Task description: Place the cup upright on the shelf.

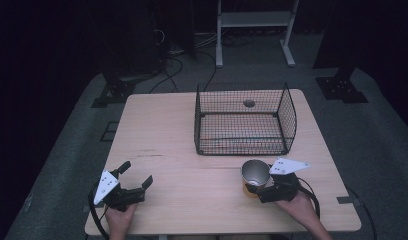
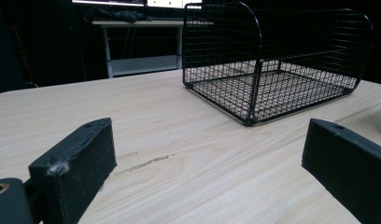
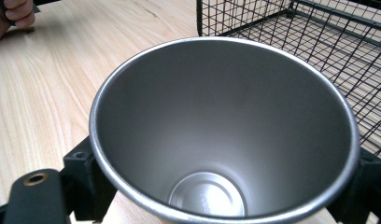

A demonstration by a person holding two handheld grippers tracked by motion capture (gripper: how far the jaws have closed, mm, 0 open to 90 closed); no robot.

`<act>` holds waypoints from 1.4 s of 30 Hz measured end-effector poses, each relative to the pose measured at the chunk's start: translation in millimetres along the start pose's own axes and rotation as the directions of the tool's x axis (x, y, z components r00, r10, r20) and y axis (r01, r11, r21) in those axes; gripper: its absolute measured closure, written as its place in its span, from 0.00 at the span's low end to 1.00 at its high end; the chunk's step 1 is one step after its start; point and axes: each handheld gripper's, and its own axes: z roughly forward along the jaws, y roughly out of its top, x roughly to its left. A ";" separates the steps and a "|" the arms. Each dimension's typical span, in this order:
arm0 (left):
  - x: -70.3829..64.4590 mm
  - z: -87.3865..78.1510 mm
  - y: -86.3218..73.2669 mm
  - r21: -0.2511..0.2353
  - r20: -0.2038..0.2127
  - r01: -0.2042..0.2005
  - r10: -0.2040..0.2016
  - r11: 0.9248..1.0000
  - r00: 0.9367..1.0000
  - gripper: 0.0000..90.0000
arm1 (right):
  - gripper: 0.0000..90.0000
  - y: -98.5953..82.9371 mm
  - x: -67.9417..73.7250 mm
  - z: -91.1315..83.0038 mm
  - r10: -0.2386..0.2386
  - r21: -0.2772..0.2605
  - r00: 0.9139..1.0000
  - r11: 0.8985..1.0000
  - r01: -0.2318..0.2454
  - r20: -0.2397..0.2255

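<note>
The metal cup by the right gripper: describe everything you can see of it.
The metal cup is a tapered tumbler, brushed steel inside with a bright rolled rim and a flat round bottom, empty. Its outside looks yellowish low down. It stands upright, mouth up, on the table, just in front of the wire basket. The right gripper has one jaw on each side of it.

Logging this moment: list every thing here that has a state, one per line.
metal cup: upright, empty, gripped from both sides.
wire basket: upright, open-topped, empty.
left gripper: open, holding nothing, low over the table.
right gripper: shut on the cup.
</note>
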 end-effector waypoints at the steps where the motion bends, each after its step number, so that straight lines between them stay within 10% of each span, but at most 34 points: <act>1: 0.0 0.0 0.0 0.000 0.000 0.000 0.000 1.000 1.000 0.02 | 0.15 0.0 0.0 0.0 0.000 0.000 1.000 1.000 0.000 0.000; 42: -0.5 0.5 0.0 0.000 0.001 -0.003 0.003 1.000 1.000 0.02 | 0.15 67.6 -24.3 -26.8 -0.006 -0.018 0.996 1.000 0.005 -0.092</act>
